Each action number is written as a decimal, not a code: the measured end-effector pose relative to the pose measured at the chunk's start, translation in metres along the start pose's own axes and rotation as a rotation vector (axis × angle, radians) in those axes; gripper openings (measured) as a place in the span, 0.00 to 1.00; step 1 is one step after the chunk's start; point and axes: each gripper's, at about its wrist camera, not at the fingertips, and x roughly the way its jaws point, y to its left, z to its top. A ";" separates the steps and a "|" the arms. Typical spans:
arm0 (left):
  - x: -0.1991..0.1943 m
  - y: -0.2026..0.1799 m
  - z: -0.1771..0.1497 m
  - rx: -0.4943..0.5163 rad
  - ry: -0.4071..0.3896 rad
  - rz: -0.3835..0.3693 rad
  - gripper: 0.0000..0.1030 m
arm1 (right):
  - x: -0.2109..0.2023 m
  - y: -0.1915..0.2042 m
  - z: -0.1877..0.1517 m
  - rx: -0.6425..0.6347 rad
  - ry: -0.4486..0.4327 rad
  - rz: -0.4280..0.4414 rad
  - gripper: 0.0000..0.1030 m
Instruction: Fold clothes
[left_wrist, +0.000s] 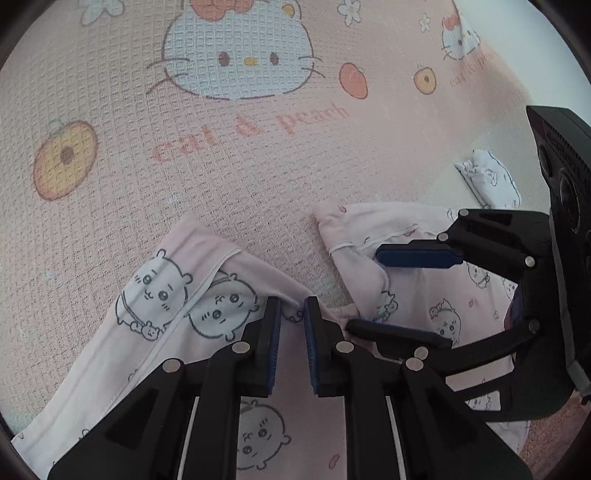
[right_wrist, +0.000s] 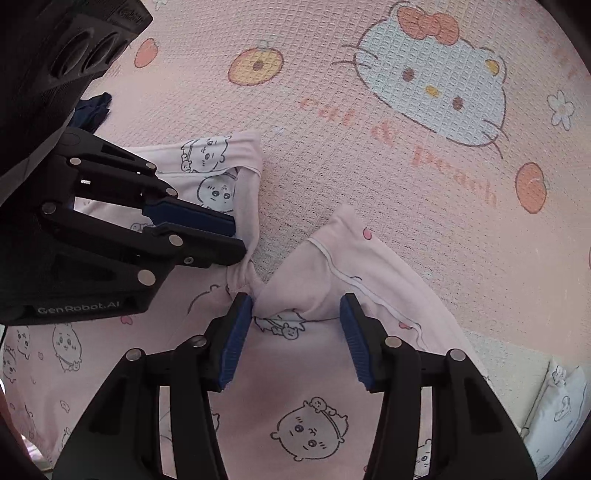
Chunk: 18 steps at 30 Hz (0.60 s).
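Underneath, pink cat-and-peach waffle blanket (left_wrist: 258, 184).

- A pink waffle-weave blanket (left_wrist: 110, 229), printed with cartoon cats, peaches and "cat & peach", carries everything.
- A pale pink garment (right_wrist: 303, 373) with cartoon characters lies rumpled on it.
- A white printed cloth (left_wrist: 491, 181) lies near.
- A dark blue fabric (right_wrist: 92, 110) lies apart.

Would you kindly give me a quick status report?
Left gripper pinching the pink garment. Right gripper open over its fold. Nothing in the way.

Pale pink garment (right_wrist: 317, 369) with cartoon-face print, crumpled and partly bunched, flat on pink waffle-weave blanket (right_wrist: 332, 147)
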 end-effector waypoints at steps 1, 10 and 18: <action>0.002 0.001 0.002 -0.017 -0.014 -0.001 0.14 | 0.001 0.002 -0.002 0.020 -0.011 -0.006 0.49; -0.034 0.036 -0.019 -0.246 -0.172 -0.034 0.14 | -0.042 -0.052 -0.010 0.141 -0.112 -0.049 0.49; -0.023 0.029 -0.013 -0.139 -0.104 0.039 0.14 | -0.023 -0.050 0.016 0.095 -0.023 -0.004 0.49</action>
